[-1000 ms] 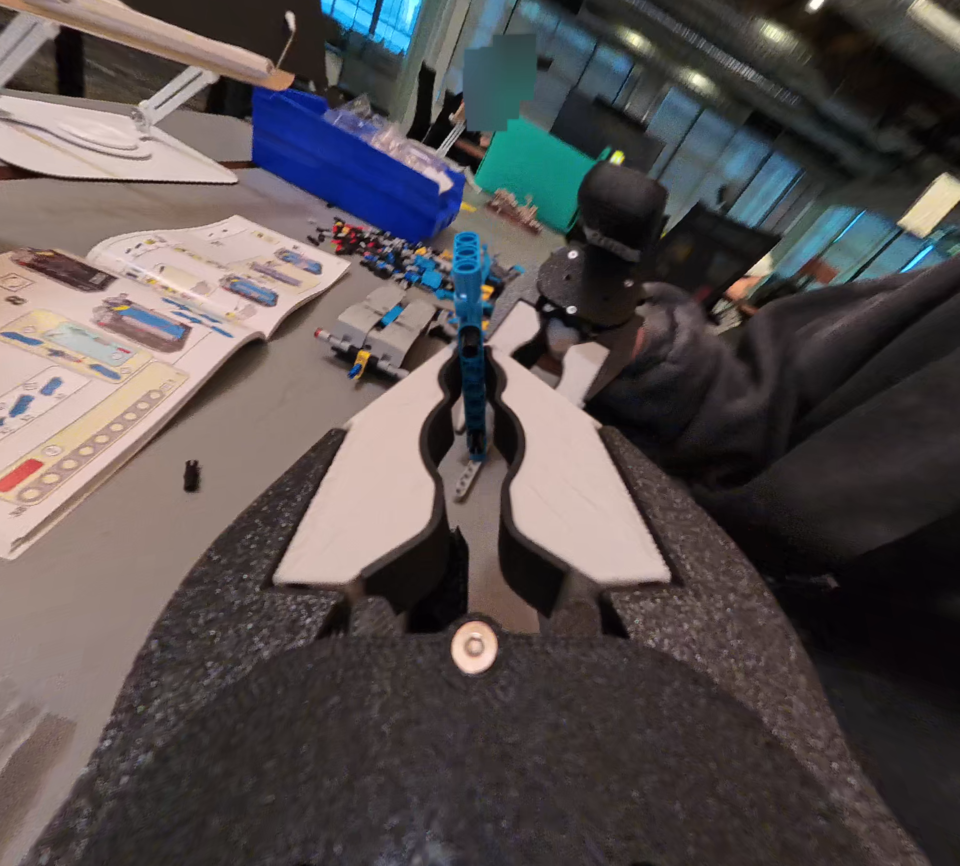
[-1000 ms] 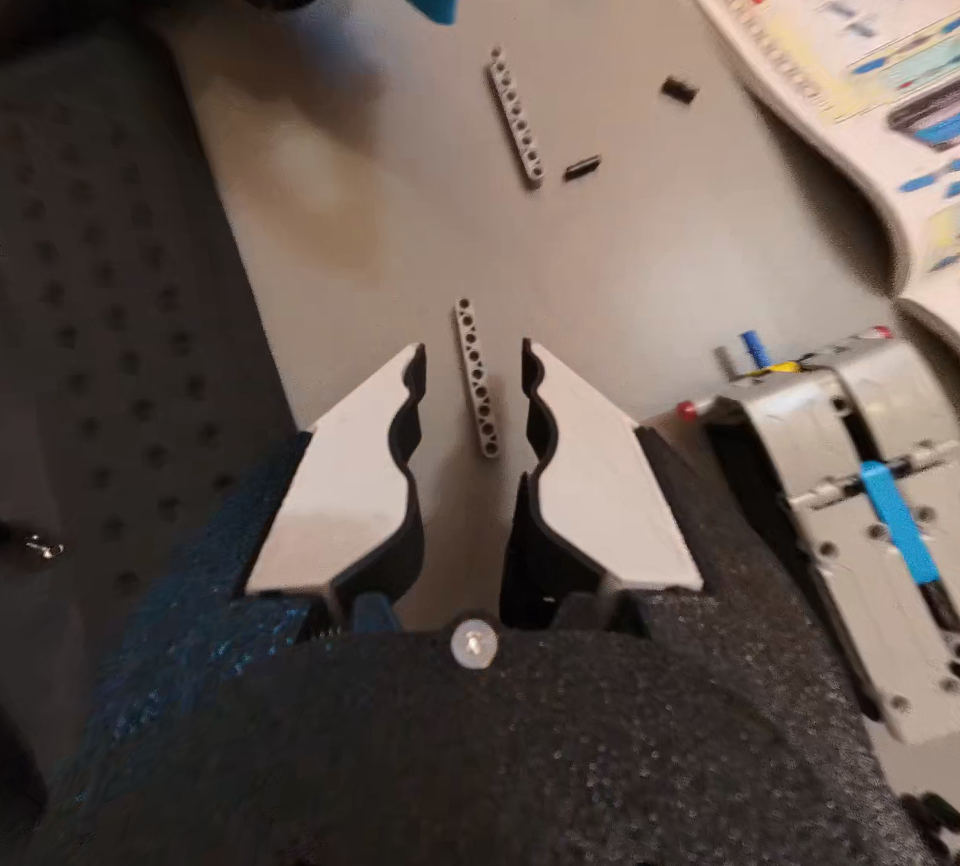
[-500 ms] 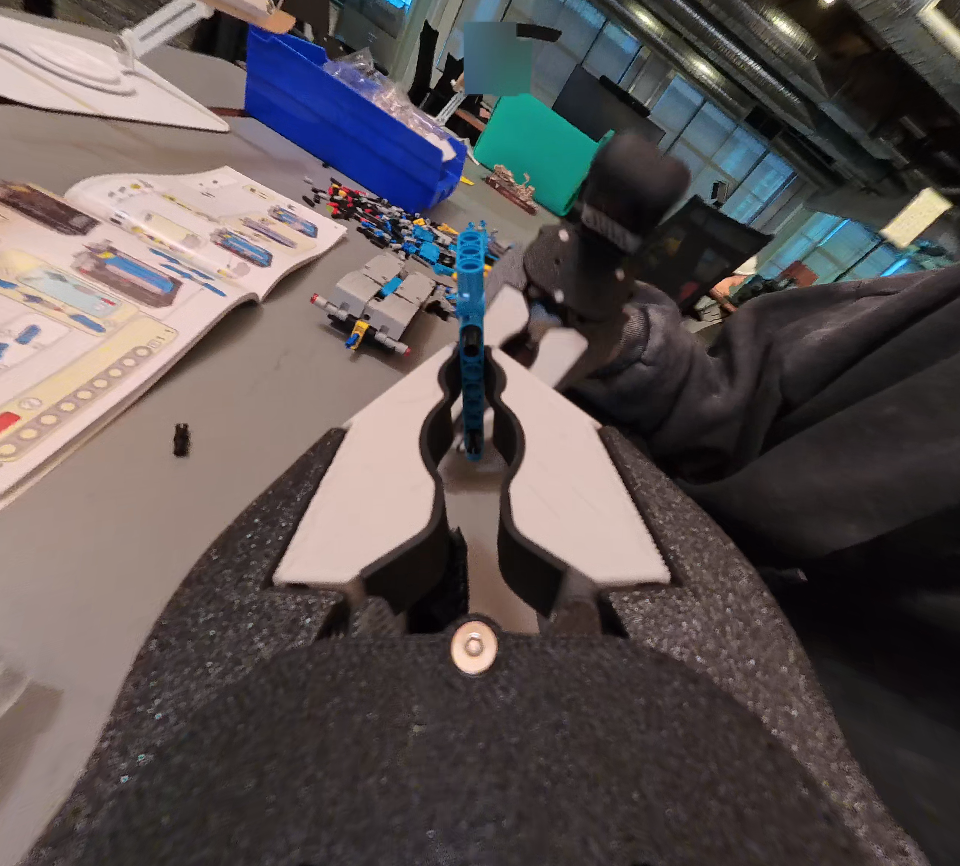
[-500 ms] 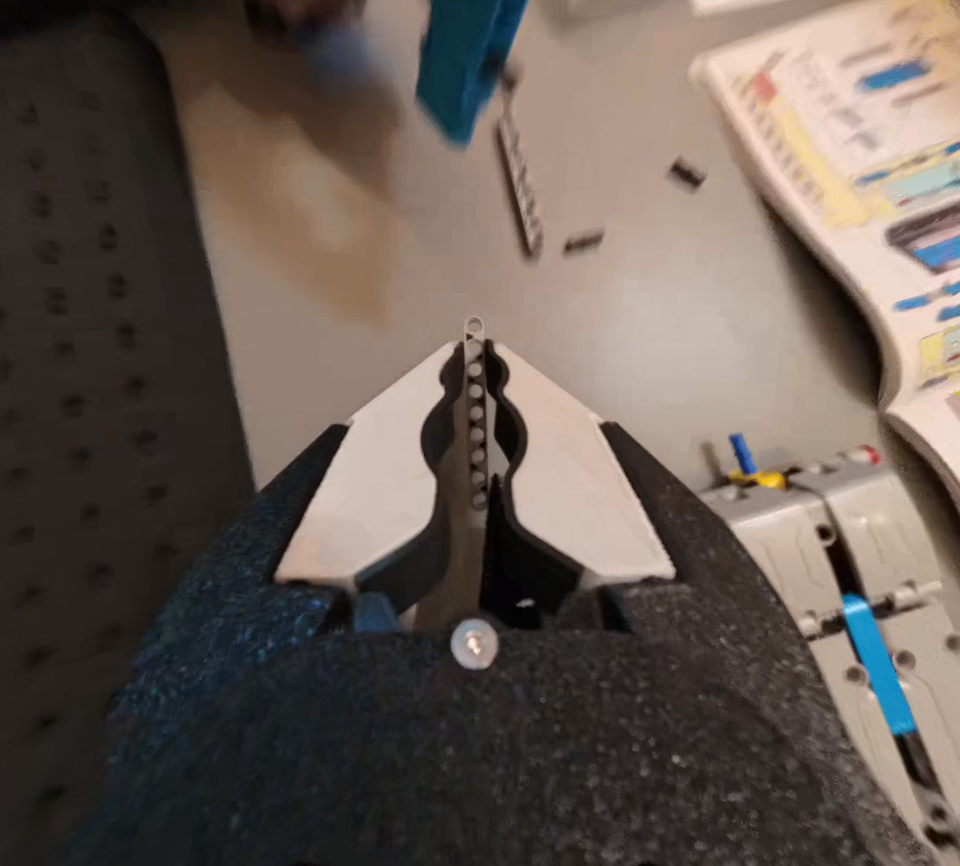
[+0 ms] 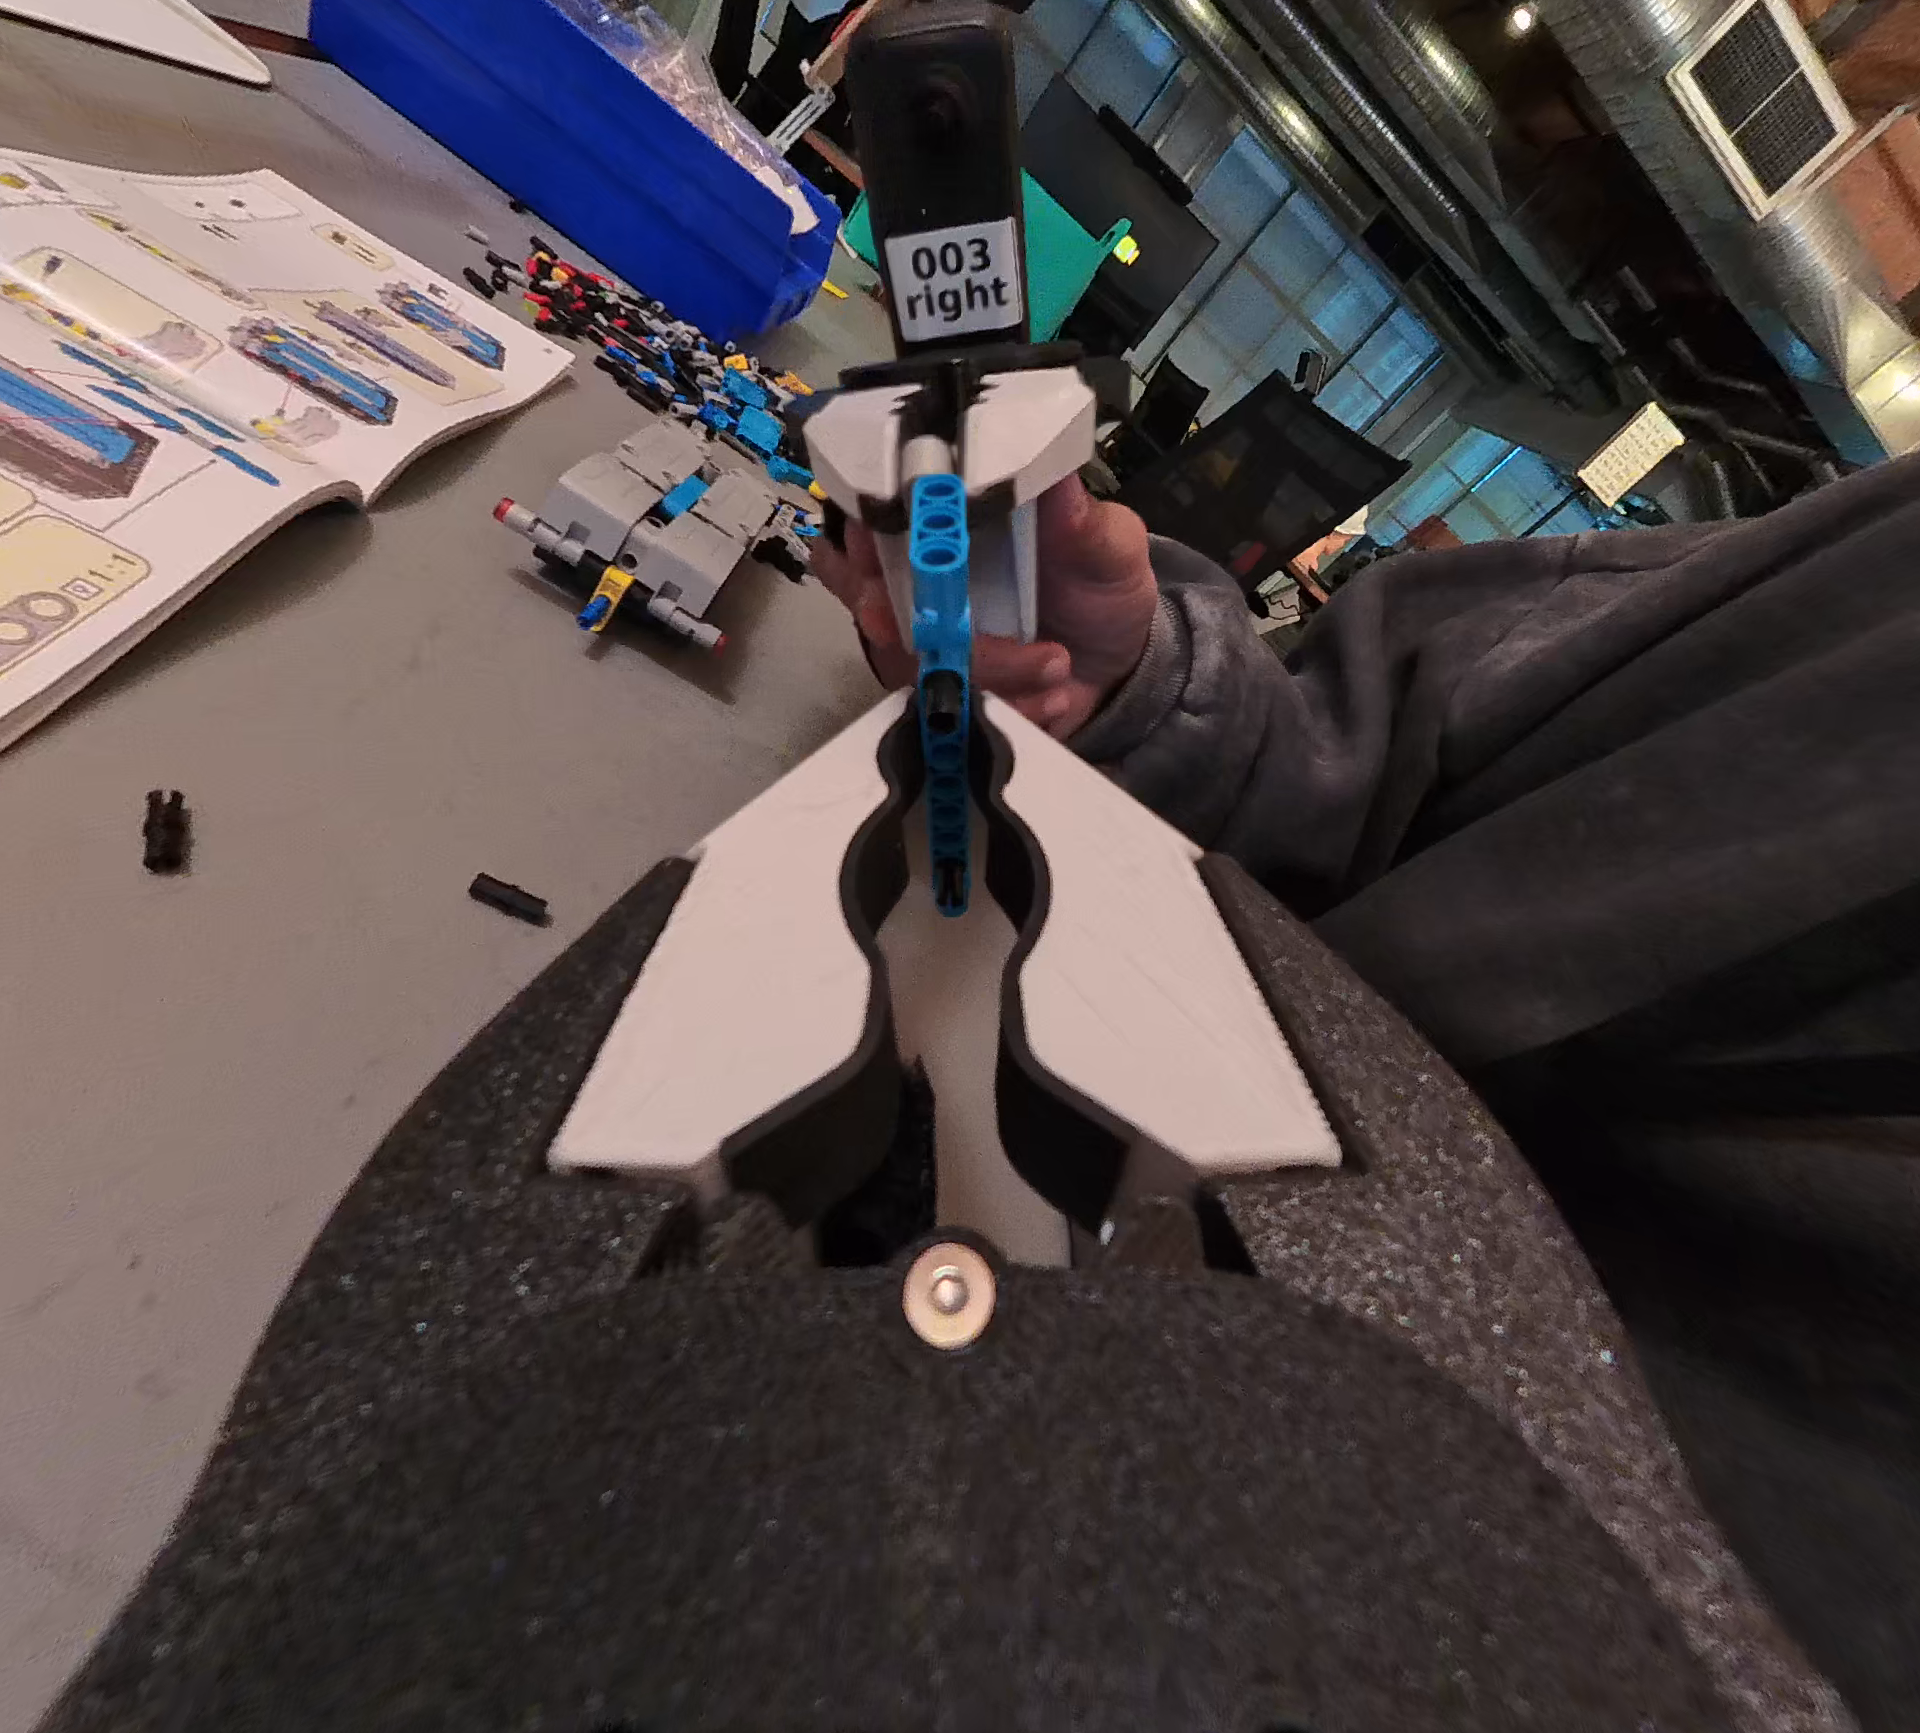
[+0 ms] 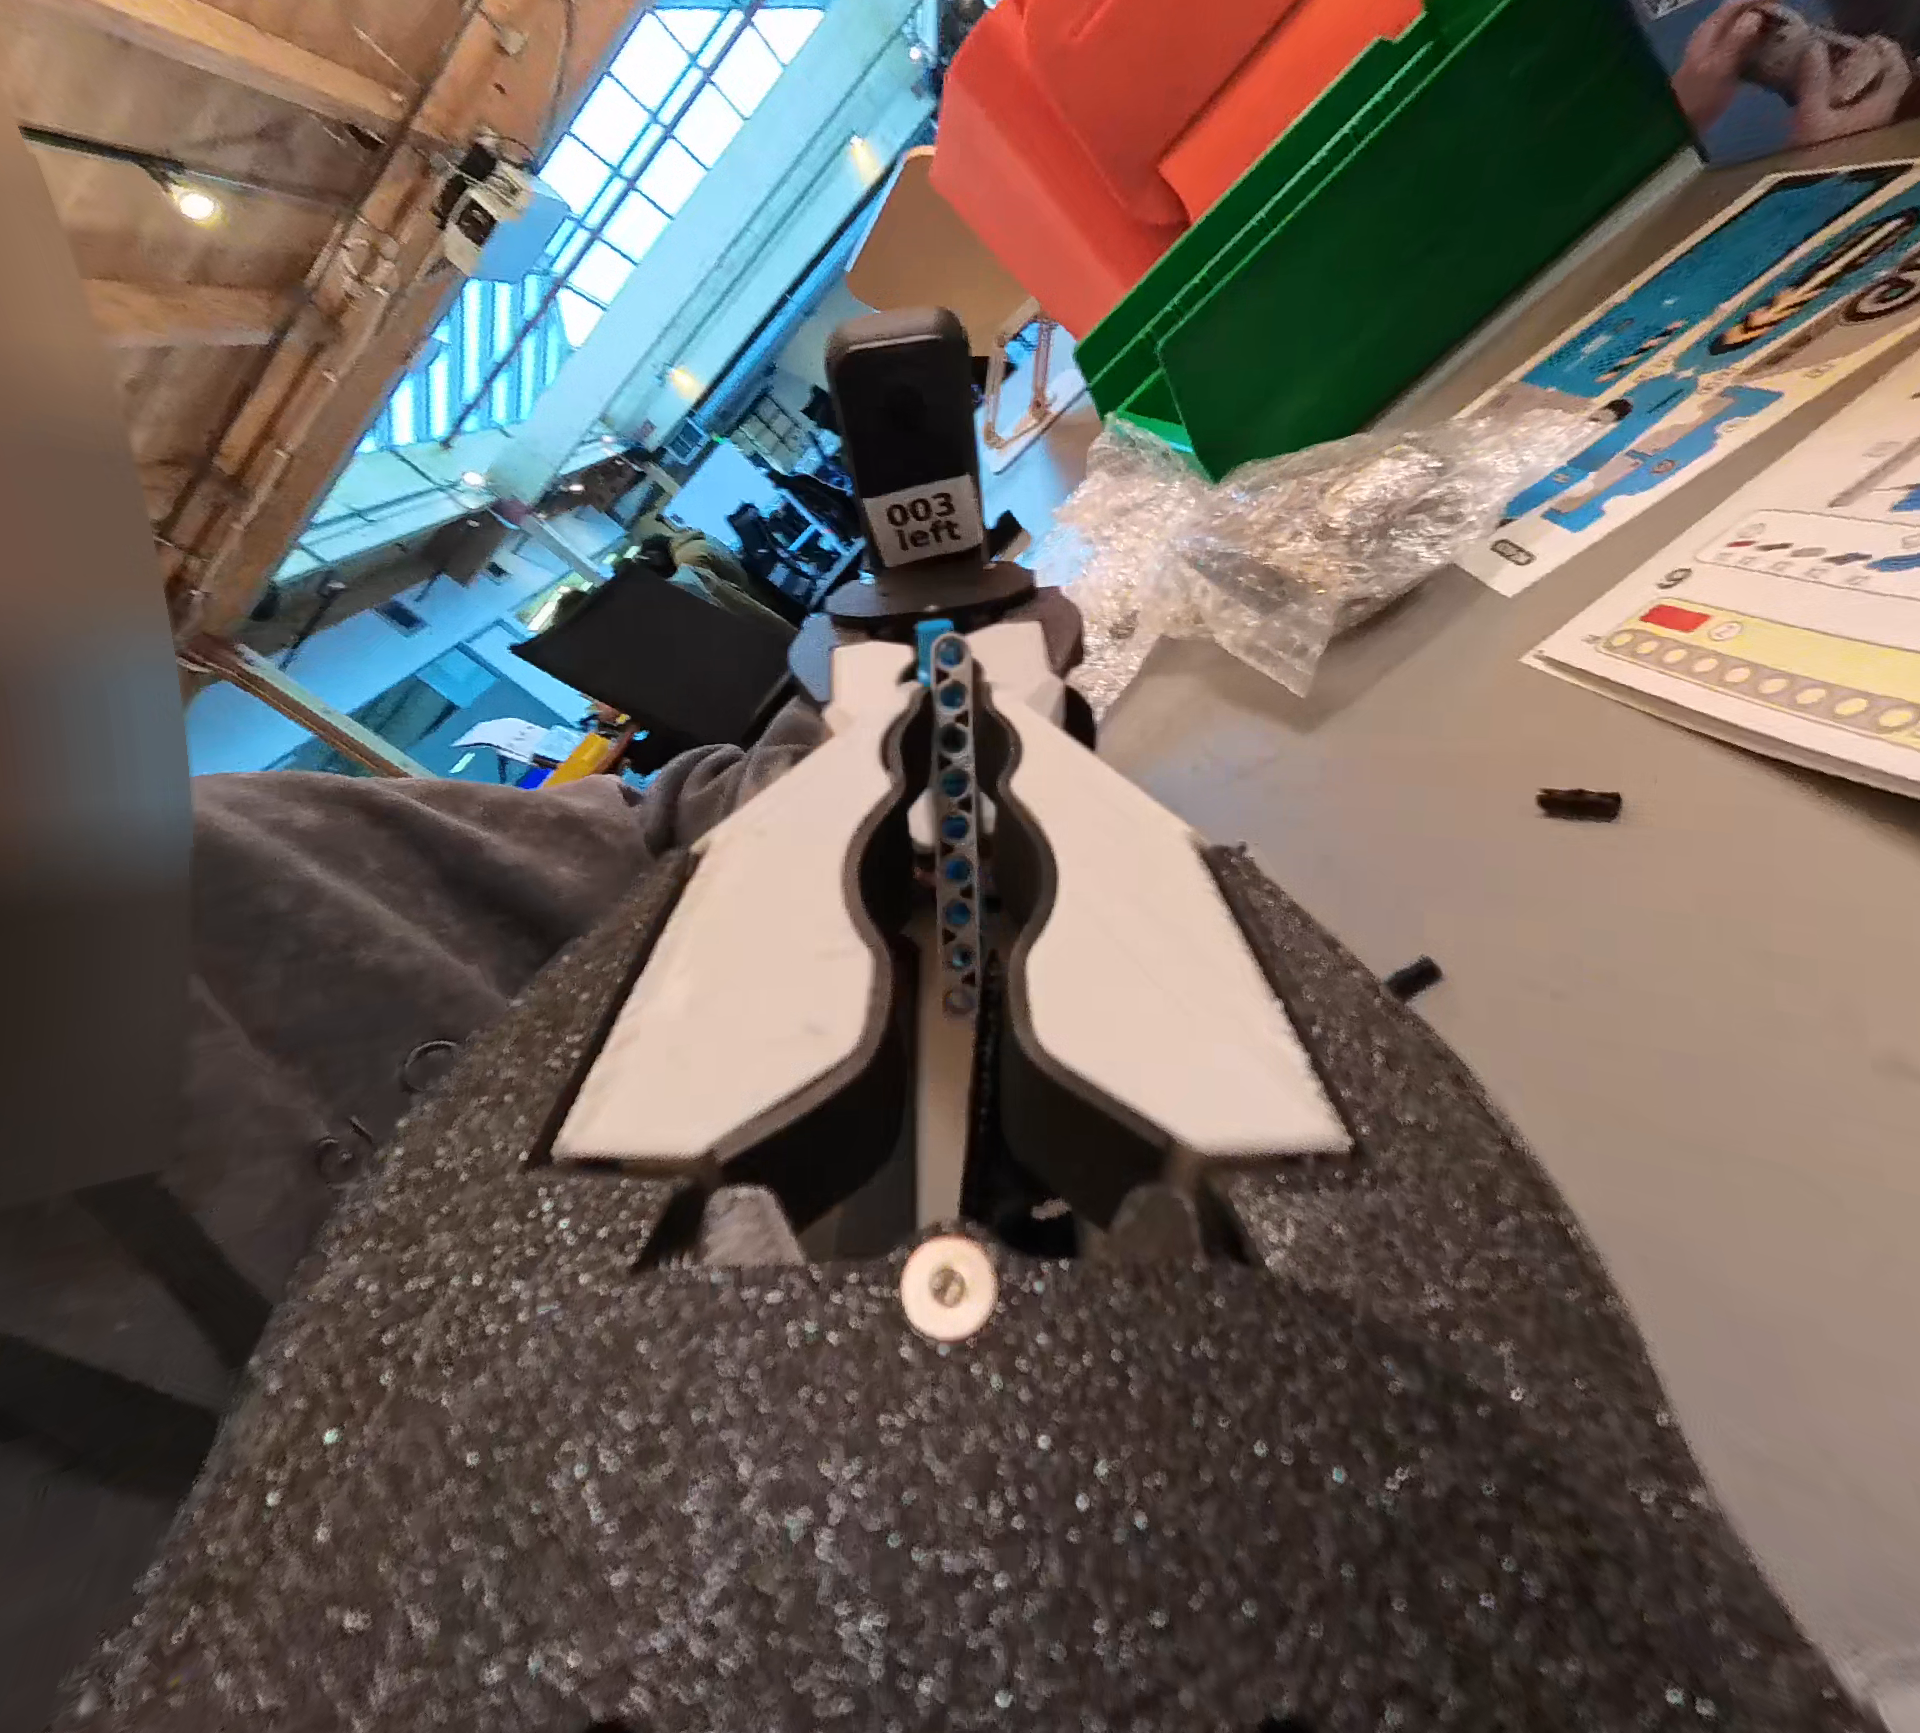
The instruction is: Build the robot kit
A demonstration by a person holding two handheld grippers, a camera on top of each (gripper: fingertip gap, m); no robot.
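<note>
On the matte grey table (image 5: 343, 852), a small black pin (image 5: 507, 894) lay left. The left gripper (image 5: 943, 727) pinched a perforated blue beam (image 5: 940, 603). Facing it, the right gripper (image 6: 951, 696) clamped a slim grey holed beam (image 6: 954, 842).

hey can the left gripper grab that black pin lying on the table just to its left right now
Probably not as it stands. The left gripper is shut on the blue beam, so its fingers are taken. The way itself looks free: the black pin lies alone on bare table, nothing over it.
</note>
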